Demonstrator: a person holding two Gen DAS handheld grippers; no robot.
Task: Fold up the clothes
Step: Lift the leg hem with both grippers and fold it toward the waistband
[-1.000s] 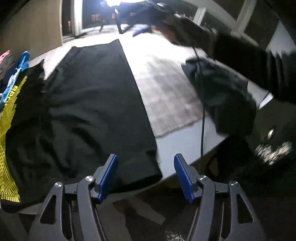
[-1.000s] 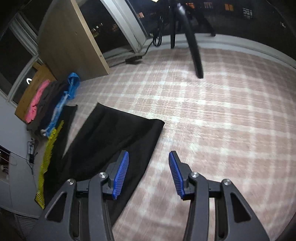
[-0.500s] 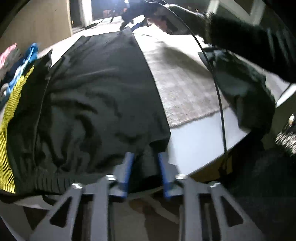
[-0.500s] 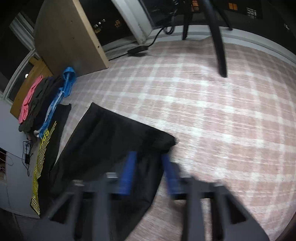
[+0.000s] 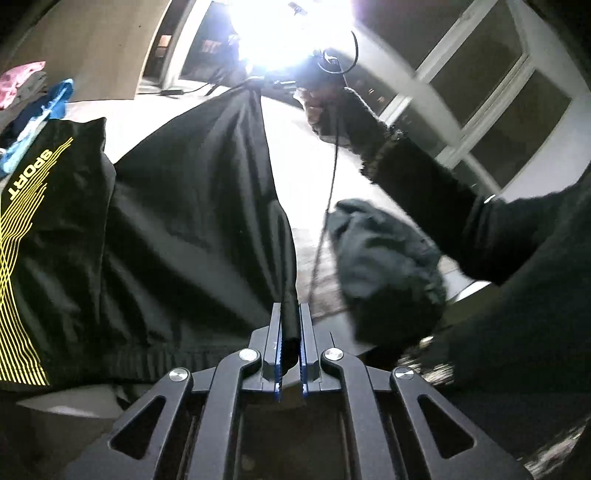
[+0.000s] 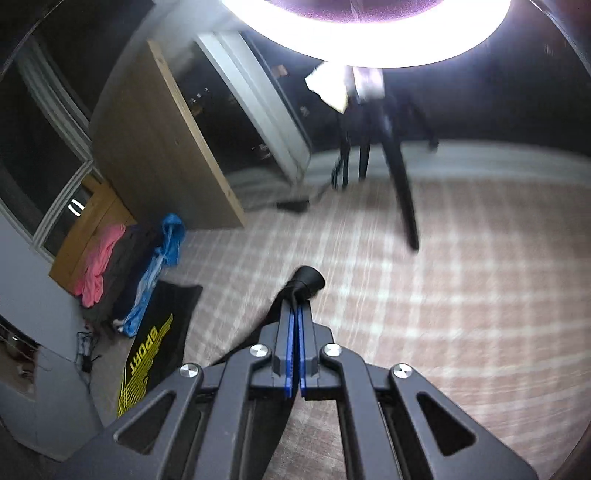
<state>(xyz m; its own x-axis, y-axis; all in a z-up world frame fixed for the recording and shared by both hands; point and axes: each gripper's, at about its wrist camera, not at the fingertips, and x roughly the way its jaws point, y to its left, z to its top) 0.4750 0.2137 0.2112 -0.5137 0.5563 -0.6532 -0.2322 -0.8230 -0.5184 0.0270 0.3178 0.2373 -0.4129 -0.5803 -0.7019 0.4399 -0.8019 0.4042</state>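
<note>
Dark room at night, windows black, a ring lamp (image 6: 369, 33) glaring at 12 o'clock over a plaid-covered surface (image 6: 461, 295). Heaped at 9 o'clock on that surface: pink, grey and blue clothes (image 6: 122, 269), with a black shirt printed SPORT in yellow (image 6: 147, 362) spread just beside them.

Half a second back, both grippers closing on a black garment lying flat; now lifted. Left gripper (image 5: 291, 332) shut tight on a bunched near corner of the black garment (image 5: 184, 221); right gripper (image 6: 295, 314) likewise clamped, a rolled nub of the same cloth poking out past its tips. Seen from the left wrist, right hand (image 5: 325, 107) raised at 12 o'clock against the glare, pinching the far corner.

Meaning for the task, as a judgement: one edge now held at both ends and off the surface, so the first fold looks ready to begin, likely carrying that edge over toward 9 o'clock.

Long axis of the garment running from 6 to 12 o'clock in the left view, along the taut edge between the two grippers; the rest drooping away toward 9 o'clock, draped over the SPORT shirt. Dark crumpled cloth (image 5: 384, 266) lying apart at 3 o'clock, untouched.
</note>
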